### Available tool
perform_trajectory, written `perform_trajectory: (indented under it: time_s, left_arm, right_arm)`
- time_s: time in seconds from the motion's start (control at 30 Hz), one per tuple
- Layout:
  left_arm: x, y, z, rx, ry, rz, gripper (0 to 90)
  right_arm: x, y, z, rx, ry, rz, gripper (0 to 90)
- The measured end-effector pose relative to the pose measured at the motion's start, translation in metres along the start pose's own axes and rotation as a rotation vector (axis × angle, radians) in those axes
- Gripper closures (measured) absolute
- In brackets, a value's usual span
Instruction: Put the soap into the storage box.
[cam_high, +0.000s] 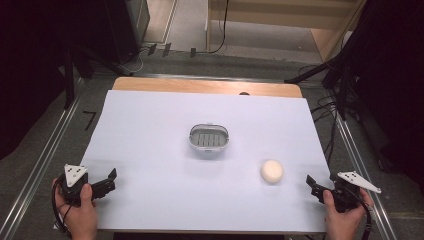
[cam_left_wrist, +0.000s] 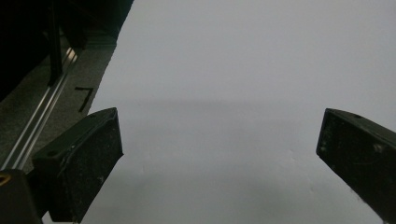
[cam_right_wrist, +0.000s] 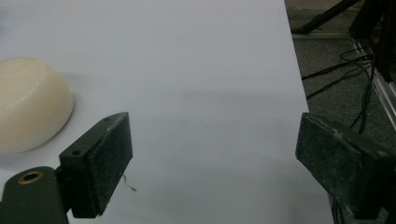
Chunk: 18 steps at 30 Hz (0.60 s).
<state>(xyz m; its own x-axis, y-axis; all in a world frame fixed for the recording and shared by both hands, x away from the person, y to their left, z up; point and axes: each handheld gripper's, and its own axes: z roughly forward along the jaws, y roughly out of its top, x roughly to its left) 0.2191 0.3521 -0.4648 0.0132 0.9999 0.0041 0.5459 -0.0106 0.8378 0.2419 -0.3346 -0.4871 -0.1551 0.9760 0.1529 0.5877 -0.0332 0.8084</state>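
A cream round soap bar (cam_high: 272, 171) lies on the white table sheet (cam_high: 150, 130), right of centre; in the right gripper view the soap (cam_right_wrist: 28, 109) sits at the left edge, beside my left jaw. A grey oval soap dish (cam_high: 209, 138) with a slotted insert stands in the middle. My right gripper (cam_high: 313, 186) is held at the table's front right corner, open, nothing between its jaws (cam_right_wrist: 215, 168). My left gripper (cam_high: 109, 181) rests at the front left, also open over bare sheet (cam_left_wrist: 219, 154).
A wooden table edge (cam_high: 210, 86) shows beyond the sheet. Metal rails (cam_high: 45, 160) run along both sides. Black cables (cam_high: 332, 115) lie on the floor at the right, and black stands flank the table.
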Motion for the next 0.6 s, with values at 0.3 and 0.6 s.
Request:
perform_trajectory:
  time_s: [0.3,0.6]
  left_arm:
    - [0.001,0.000,0.000,0.008,-0.008,-0.007,0.9]
    - [0.000,0.000,0.001,0.006,-0.007,0.001,0.9]
  right_arm:
    - [0.002,0.001,-0.002,0.004,0.029,0.022,11.5]
    - [0.016,0.004,0.001,0.018,0.055,0.000,11.5]
